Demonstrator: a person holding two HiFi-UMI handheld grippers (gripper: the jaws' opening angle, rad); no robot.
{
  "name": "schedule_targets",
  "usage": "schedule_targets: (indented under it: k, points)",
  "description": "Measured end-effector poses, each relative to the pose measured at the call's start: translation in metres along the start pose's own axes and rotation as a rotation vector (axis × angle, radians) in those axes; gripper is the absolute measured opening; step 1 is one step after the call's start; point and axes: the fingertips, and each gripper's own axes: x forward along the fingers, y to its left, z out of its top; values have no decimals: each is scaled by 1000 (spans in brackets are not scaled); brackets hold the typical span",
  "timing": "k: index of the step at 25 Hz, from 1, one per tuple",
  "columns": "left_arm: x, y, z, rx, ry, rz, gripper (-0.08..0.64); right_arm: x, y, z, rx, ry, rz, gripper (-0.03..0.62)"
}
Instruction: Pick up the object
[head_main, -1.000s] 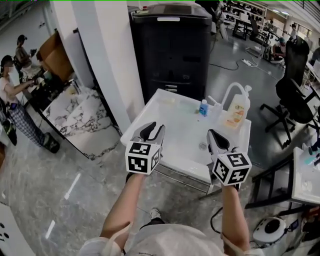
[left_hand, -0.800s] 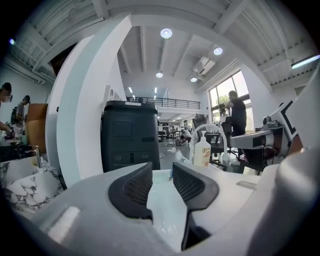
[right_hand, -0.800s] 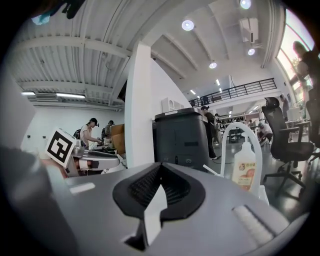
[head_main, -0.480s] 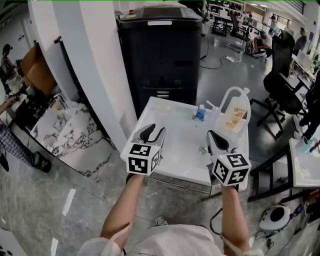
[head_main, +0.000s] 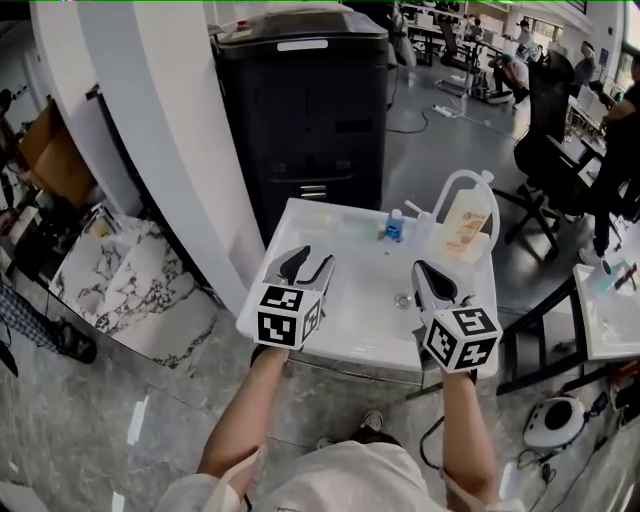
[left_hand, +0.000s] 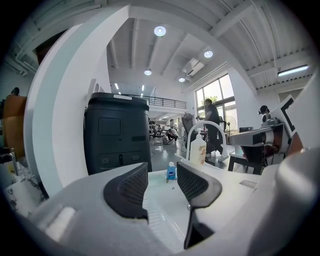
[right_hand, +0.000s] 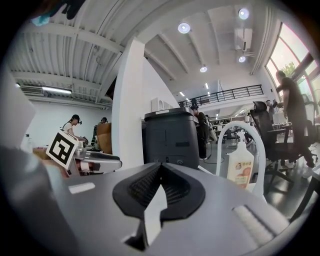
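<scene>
My left gripper (head_main: 310, 258) hovers over the near-left corner of the white sink (head_main: 352, 275), its jaws just opened wide with nothing between them. My right gripper (head_main: 425, 268) hangs at the near-right edge, jaws pressed together, empty. The small blue bottle (head_main: 396, 226) stands upright at the far edge, beside the pump bottle (head_main: 468, 222) in the far-right corner

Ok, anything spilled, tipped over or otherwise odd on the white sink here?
Nothing stands out. The small blue bottle and the pump bottle both stand upright along the far edge of the sink, and no spill shows.
</scene>
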Motion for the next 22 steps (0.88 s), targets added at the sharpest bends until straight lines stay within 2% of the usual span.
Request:
schedule_targets:
  k: [10, 22]
  points:
    - [35, 10, 1, 12, 1, -15, 195, 29, -23, -1, 12, -4, -14, -2]
    - [123, 28, 22, 15, 7, -20, 195, 95, -85, 13, 34, -7, -29, -2]
